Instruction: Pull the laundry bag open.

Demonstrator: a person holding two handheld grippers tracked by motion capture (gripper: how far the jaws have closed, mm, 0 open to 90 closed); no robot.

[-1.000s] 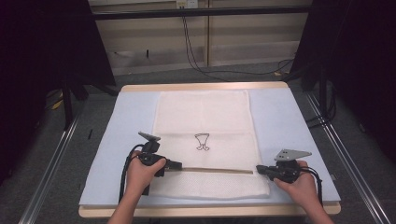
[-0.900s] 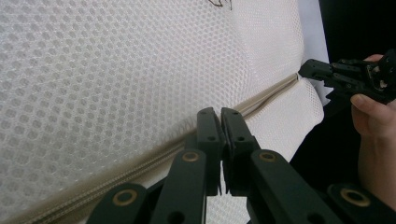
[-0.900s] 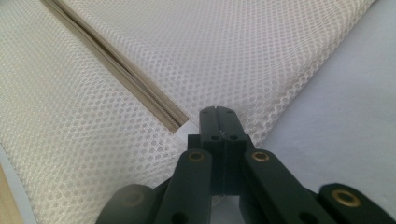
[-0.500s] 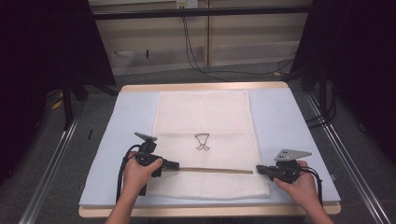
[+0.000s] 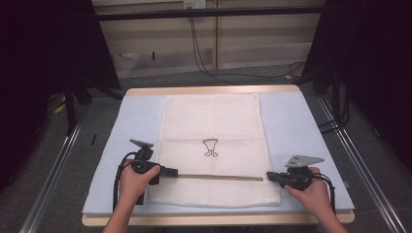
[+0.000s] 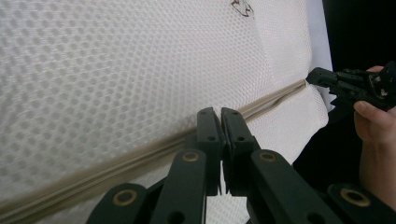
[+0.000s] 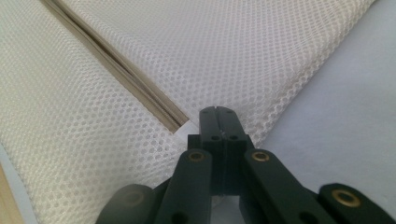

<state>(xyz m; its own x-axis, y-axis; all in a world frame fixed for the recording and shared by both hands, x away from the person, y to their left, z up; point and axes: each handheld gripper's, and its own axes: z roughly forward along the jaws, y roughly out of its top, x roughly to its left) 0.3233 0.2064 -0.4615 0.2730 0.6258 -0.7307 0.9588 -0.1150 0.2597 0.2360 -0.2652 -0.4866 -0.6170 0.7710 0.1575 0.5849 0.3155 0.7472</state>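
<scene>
Both grippers are clenched on the white mesh cloth's (image 5: 211, 141) folded edge — left gripper (image 5: 172, 171) at that fold's left end, right gripper (image 5: 268, 175) at its right end; beyond it, cloth lies flat on the blue mat (image 5: 286, 121).

Bare mat (image 5: 141, 114) around mesh cloth (image 5: 211, 126)

High view looks forward and down over the whole tabletop (image 5: 301, 126); both gripper views sit close, along their jaws, sharing the mesh bag's (image 5: 211, 121) seam (image 6: 140, 156).
</scene>
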